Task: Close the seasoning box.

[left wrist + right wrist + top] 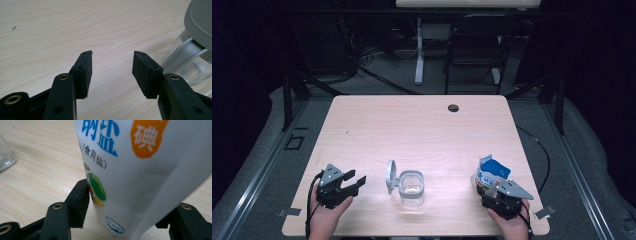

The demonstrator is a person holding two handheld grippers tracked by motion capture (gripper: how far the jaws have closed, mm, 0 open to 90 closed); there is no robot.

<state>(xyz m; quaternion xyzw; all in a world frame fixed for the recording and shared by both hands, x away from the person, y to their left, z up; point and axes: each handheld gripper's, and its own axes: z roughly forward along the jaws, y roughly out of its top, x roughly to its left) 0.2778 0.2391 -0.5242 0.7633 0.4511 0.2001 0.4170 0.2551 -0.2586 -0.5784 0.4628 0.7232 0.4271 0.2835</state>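
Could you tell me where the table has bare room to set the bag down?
The far half of the table, up to the cable hole, is bare. So is the patch between jar and salt bag. The near edge is crowded.

Far half of the pale wooden table point(412, 120): bare.
Near edge, middle: clear glass jar point(411, 188), grey lid point(390, 176) upright at its left.
Near right corner: white-and-blue salt bag point(491, 172).

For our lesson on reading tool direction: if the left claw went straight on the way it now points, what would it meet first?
Probably the clear jar. The open left claw points across the table toward its raised grey lid. In the left gripper view the jar sits off to one side, so it might slip past.
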